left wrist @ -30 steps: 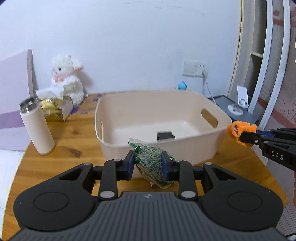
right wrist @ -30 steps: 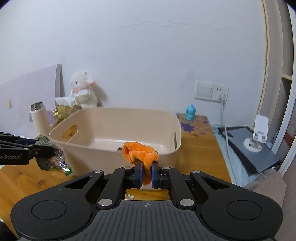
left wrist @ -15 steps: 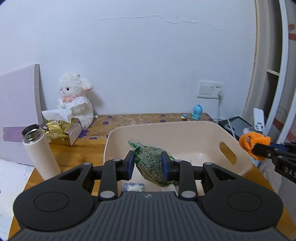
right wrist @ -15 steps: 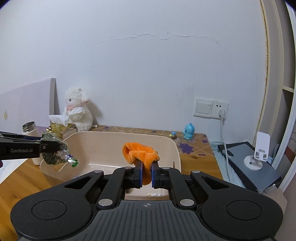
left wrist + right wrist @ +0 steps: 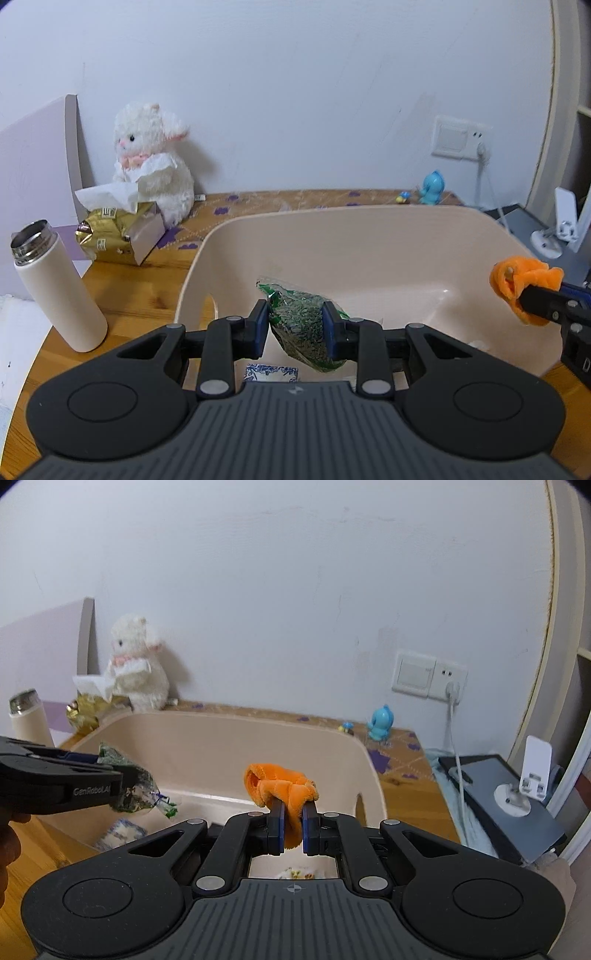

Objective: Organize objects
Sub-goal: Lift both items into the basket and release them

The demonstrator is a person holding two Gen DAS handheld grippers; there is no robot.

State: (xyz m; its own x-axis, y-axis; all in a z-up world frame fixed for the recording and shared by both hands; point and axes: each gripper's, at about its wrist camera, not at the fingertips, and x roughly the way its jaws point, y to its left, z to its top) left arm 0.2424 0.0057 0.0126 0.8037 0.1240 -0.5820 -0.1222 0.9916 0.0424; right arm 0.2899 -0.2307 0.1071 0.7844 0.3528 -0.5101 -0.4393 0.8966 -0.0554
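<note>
Beige plastic tub (image 5: 369, 236) lies directly below both loads: left gripper (image 5: 295, 328) clamps the green-filled clear packet (image 5: 303, 328), right gripper (image 5: 292, 829) pinches the orange plush cloth (image 5: 280, 786).

Count, both wrist views: one beige plastic bin (image 5: 369, 236); one green packet (image 5: 304, 328); one orange cloth (image 5: 280, 786); two grippers, left gripper (image 5: 295, 332) and right gripper (image 5: 292, 829). Inside bin: one blue-and-white patterned sachet (image 5: 271, 372), one yellow-printed item (image 5: 295, 874), partly hidden. On table: one white flask (image 5: 55, 288), one plush lamb (image 5: 151, 162), one gold tissue pack (image 5: 118, 232), one blue figurine (image 5: 432, 188). One phone stand (image 5: 528, 779).
</note>
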